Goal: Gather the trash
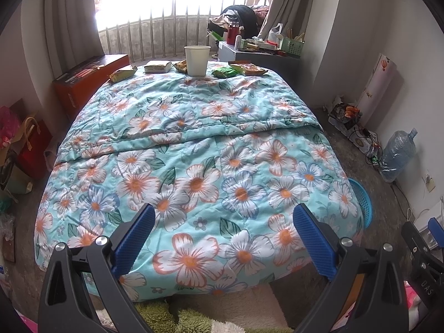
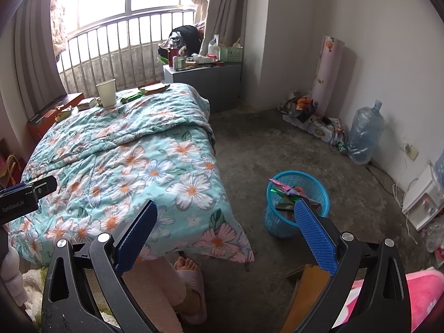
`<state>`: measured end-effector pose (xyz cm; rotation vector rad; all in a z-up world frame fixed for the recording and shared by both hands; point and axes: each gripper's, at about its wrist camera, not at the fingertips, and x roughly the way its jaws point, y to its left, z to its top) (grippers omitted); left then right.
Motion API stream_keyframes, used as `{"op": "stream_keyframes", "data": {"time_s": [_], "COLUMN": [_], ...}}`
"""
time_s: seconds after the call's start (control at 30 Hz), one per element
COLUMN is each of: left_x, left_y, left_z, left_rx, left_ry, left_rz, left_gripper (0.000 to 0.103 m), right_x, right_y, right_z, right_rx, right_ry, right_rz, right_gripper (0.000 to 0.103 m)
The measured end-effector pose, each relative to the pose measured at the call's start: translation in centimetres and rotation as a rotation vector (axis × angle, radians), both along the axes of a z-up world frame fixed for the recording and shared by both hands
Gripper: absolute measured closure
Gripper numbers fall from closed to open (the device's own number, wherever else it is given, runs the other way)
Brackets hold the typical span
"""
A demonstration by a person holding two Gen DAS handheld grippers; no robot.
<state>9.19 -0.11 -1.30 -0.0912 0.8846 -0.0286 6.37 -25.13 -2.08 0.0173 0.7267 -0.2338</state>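
Trash lies along the far edge of a table covered with a floral quilt [image 1: 194, 144]: a white paper cup [image 1: 197, 60], a yellow wrapper [image 1: 122, 74], a pale packet [image 1: 157, 66], a green wrapper [image 1: 225, 72] and an orange-yellow wrapper [image 1: 248, 68]. The cup [image 2: 106, 92] and wrappers also show in the right wrist view. A blue mesh bin [image 2: 297, 202] with several wrappers inside stands on the floor right of the table. My left gripper [image 1: 224, 238] is open and empty over the near edge of the quilt. My right gripper [image 2: 225, 236] is open and empty, near the bin.
An orange box [image 1: 88, 80] sits left of the table. A grey cabinet [image 2: 205, 83] with clutter stands behind. A water jug [image 2: 363, 136], cables and a white appliance [image 2: 424, 202] line the right wall. The person's slippered foot [image 2: 188, 277] is under the table corner.
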Motion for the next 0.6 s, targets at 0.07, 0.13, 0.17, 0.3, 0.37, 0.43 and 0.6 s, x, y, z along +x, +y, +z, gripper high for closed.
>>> {"op": "stream_keyframes", "data": {"time_s": [0.07,0.13,0.17,0.3,0.37,0.43,0.6], "left_x": [0.0,0.08,0.13,0.15,0.22,0.15,0.1], "left_y": [0.06,-0.07,-0.08,-0.13,-0.12,-0.18,-0.11], "left_z": [0.04,0.04,0.04,0.04,0.03,0.03,0.02], "left_rx": [-0.001,0.001,0.002,0.004,0.004,0.005,0.005], "left_ry": [-0.002,-0.004,-0.004,-0.003,-0.002,-0.001,-0.004], "left_rz": [0.001,-0.001,-0.001,-0.004,-0.003,-0.004,-0.002], "left_gripper": [0.006,0.006,0.006,0.006,0.006,0.006,0.006], "right_x": [0.04,0.07,0.03,0.04,0.03,0.03,0.02], "right_y": [-0.01,0.07,0.04,0.02,0.02,0.08,0.07], "right_z": [0.01,0.01,0.01,0.01,0.01,-0.02,-0.01], "right_rx": [0.001,0.005,0.005,0.004,0.004,0.004,0.005], "right_ry": [0.0,0.001,0.001,0.001,0.002,0.001,0.001], "right_rz": [0.001,0.001,0.001,0.0,0.0,0.002,0.0], "right_gripper": [0.008,0.008,0.008,0.008,0.008,0.008,0.008]}}
